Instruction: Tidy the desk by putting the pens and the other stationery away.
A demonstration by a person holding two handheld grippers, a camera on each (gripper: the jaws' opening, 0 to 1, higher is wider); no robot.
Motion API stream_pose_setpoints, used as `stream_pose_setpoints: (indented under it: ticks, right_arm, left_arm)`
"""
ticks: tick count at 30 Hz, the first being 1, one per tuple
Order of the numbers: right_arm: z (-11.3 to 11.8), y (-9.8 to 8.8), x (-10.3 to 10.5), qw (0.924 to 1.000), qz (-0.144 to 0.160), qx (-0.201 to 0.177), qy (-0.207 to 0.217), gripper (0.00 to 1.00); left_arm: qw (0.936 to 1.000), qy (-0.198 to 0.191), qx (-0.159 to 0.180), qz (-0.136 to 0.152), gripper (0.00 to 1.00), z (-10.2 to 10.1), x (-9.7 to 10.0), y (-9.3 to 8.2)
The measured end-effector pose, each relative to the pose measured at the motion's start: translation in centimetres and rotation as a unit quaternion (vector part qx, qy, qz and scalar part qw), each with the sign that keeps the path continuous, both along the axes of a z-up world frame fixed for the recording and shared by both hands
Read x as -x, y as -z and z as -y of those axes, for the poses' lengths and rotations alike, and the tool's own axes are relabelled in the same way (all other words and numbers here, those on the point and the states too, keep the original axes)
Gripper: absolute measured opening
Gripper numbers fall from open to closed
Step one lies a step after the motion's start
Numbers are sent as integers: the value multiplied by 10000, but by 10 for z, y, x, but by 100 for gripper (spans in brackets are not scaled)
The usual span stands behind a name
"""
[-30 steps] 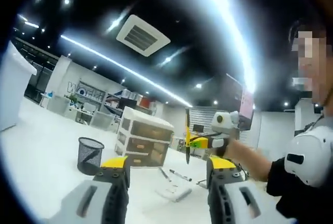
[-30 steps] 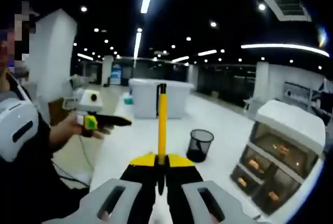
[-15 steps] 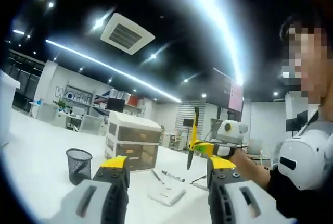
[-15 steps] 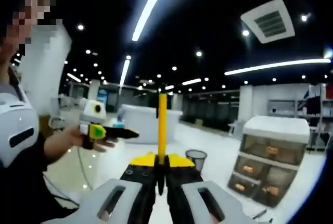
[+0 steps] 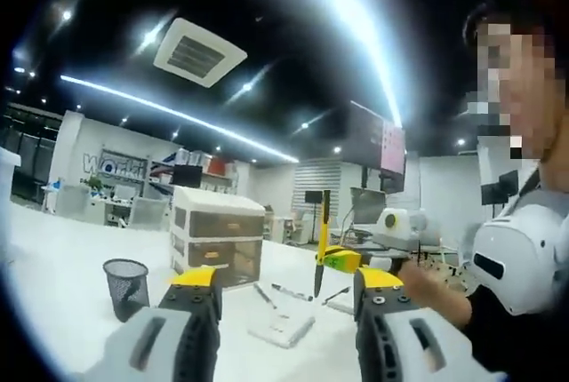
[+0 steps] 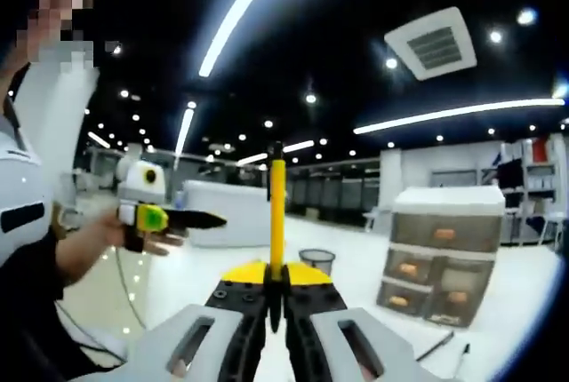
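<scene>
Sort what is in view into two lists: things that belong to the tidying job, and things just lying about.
Belongs to the job:
- yellow pen clamped in the right gripper
- loose pens on the desk
- white notepad
- mesh pen cup
- drawer unit

Just about:
- left gripper, empty
- wall screen
- ceiling vent

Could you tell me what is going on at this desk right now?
A person is tidying a white desk with two handheld grippers. The right gripper is shut on a yellow pen, held up in the air. The left gripper is open and holds nothing. A mesh pen cup, a drawer unit, a notepad and loose pens sit on the desk.
</scene>
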State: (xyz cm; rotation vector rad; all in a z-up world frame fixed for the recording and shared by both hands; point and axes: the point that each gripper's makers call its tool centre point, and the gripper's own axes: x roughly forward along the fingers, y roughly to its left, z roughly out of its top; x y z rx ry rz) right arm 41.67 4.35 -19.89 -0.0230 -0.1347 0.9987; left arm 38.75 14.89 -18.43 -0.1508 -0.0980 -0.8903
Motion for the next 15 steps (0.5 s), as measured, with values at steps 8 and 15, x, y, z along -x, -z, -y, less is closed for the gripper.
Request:
stream_pose_setpoints:
  ticks: [8,15]
  right_arm:
    - [-15,12,3,9998,-51,130,-116,4]
    - [-31,26,10,9993,6,294,-217,4]
  left_arm:
    - [9994,298,-157,59,56,21,-2,-5]
    - [9984,473,-271,138,54,38,-5,-11]
